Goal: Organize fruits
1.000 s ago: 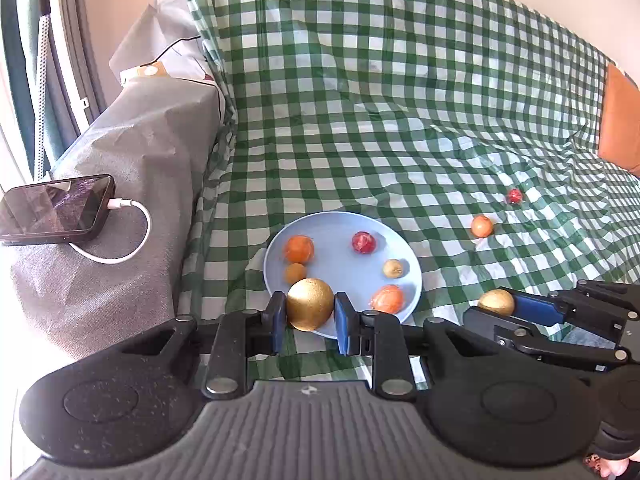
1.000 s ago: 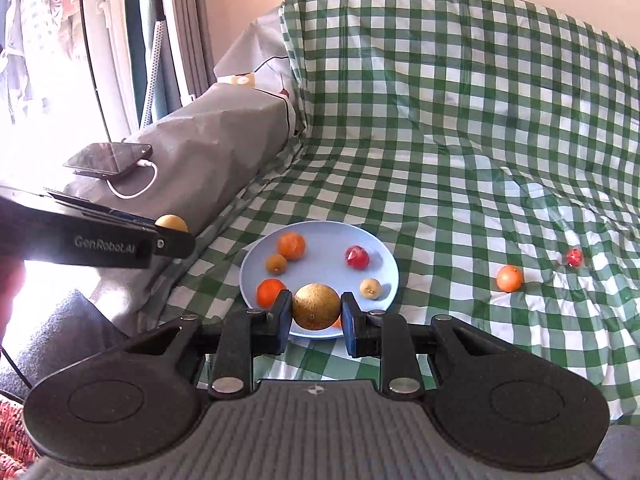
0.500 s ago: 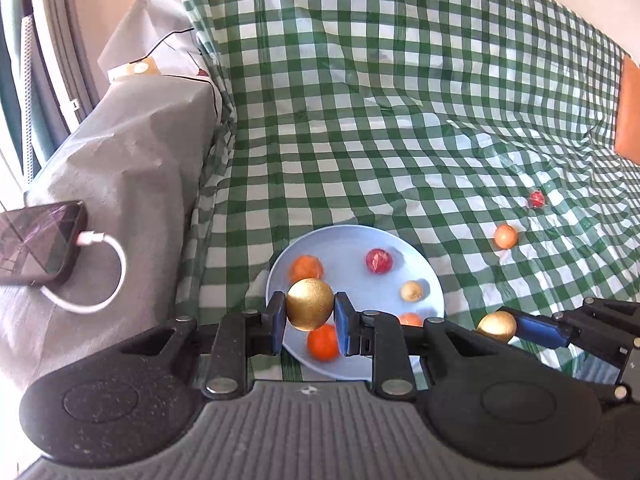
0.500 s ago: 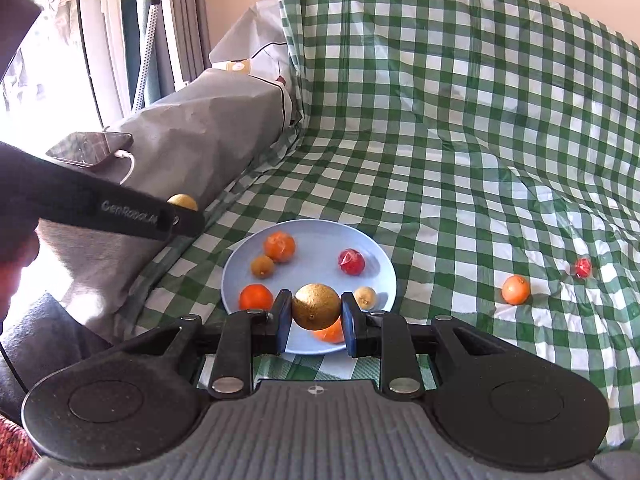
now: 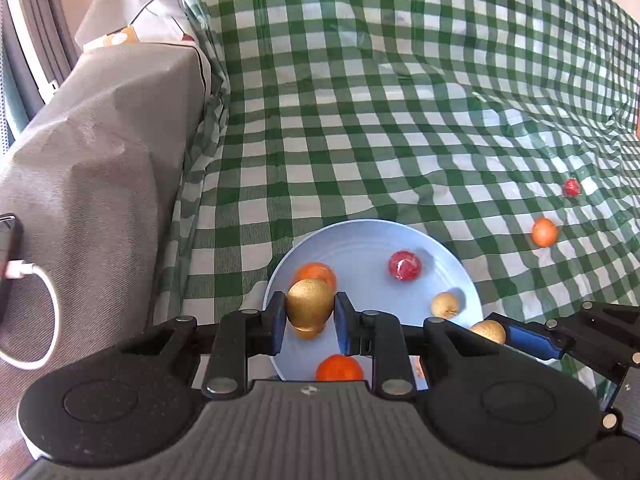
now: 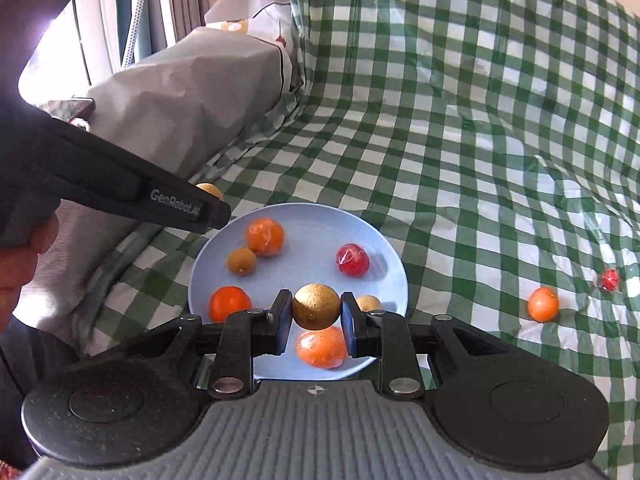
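Note:
My left gripper [image 5: 310, 309] is shut on a golden-brown round fruit [image 5: 310, 298], which hangs over the left part of a light blue plate [image 5: 360, 228]. My right gripper [image 6: 315, 312] is shut on a similar golden fruit [image 6: 316, 304] above the plate's [image 6: 308, 216] near side. On the plate lie several fruits: oranges [image 6: 265, 236] [image 6: 230, 303] [image 6: 321, 347], a red one [image 6: 352, 260], a brown one [image 6: 241, 261] and a tan one [image 6: 369, 303]. An orange fruit [image 6: 543, 304] and a small red fruit [image 6: 610, 279] lie on the checked cloth to the right.
A green-and-white checked cloth [image 5: 400, 120] covers the seat and back. At the left stands a grey covered block [image 5: 100, 160] with a phone [image 5: 8, 248] and a white cable [image 5: 40, 320] on it. A person's hand [image 6: 24, 256] holds the left gripper.
Both grippers have moved forward and down toward the plate, which now looks larger and nearer. Each still grips its golden fruit.

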### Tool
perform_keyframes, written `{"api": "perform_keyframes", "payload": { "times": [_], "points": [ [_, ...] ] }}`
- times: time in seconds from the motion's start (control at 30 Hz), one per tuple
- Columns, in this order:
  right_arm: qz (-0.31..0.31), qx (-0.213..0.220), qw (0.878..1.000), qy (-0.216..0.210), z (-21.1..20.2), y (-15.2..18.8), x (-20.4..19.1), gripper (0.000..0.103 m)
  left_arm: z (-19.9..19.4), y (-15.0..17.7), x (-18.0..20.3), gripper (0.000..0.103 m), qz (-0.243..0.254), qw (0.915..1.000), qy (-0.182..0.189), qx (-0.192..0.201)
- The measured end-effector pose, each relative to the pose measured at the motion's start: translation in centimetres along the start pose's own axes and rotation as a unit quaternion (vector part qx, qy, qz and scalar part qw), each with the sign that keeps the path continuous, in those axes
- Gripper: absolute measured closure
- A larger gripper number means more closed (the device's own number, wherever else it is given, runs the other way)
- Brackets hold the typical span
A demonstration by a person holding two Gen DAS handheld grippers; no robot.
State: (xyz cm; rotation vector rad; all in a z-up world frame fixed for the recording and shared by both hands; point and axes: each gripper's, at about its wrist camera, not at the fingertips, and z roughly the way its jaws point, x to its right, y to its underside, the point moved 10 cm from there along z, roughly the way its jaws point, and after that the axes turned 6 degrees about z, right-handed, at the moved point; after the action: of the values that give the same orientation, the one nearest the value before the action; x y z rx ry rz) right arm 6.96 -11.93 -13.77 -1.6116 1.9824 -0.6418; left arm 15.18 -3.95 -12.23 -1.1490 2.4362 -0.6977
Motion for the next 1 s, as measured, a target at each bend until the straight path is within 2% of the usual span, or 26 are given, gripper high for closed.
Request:
{"api": "perform_keyframes", "payload": {
  "times": [0.13, 0.17, 0.2, 0.23, 0.27, 0.3, 0.33, 0.5, 0.63, 0.73, 1.0],
  "points": [
    [-0.012, -0.005, 1.000, -0.002, 1.3, -0.3, -0.3, 0.076, 1.8, 0.0, 0.1, 0.074, 0.011, 0.9998, 0.003, -0.013],
    [-0.016, -0.007, 1.000, -0.003, 1.7, -0.4, -0.4, 0.076, 2.1, 0.1, 0.2, 0.060, 0.014, 0.9998, 0.005, -0.016],
    [-0.021, -0.013, 1.000, -0.008, 2.1, -0.4, -0.6, 0.076, 2.2, 0.1, 0.1, 0.025, 0.015, 0.9997, 0.000, -0.019],
    [-0.027, -0.024, 0.999, -0.015, 2.6, -0.3, -0.9, 0.075, 2.1, 0.0, -0.1, 0.011, 0.014, 0.9997, -0.014, -0.017],
    [-0.028, -0.030, 0.999, -0.013, 2.9, -0.3, -0.9, 0.065, 1.5, -0.1, -0.5, 0.000, 0.009, 0.9995, -0.029, -0.005],
    [-0.026, -0.029, 0.999, -0.005, 2.9, -0.4, -0.8, 0.048, 0.6, -0.2, -0.8, 0.000, 0.008, 0.9993, -0.034, 0.013],
    [-0.024, -0.028, 0.999, -0.001, 2.7, -0.5, -0.7, 0.041, -0.1, -0.1, -0.8, 0.000, 0.011, 0.9993, -0.030, 0.017],
    [0.003, -0.031, 1.000, 0.001, -0.9, 0.4, -0.4, 0.016, -3.3, 2.8, -1.2, 0.000, -0.003, 0.9989, -0.039, -0.025],
    [0.043, -0.044, 0.998, -0.004, -4.8, 2.5, -0.6, 0.007, -6.5, 6.0, -1.1, 0.000, -0.023, 0.9981, -0.043, -0.038],
    [0.053, -0.031, 0.998, -0.004, -7.4, 3.6, -1.0, 0.006, -8.4, 7.7, -0.6, 0.000, -0.028, 0.9979, -0.048, -0.034],
    [0.061, 0.016, 0.998, 0.007, -11.4, 3.8, -0.8, 0.004, -11.9, 7.8, 0.2, 0.000, -0.018, 0.9976, -0.066, -0.009]
  ]
}}
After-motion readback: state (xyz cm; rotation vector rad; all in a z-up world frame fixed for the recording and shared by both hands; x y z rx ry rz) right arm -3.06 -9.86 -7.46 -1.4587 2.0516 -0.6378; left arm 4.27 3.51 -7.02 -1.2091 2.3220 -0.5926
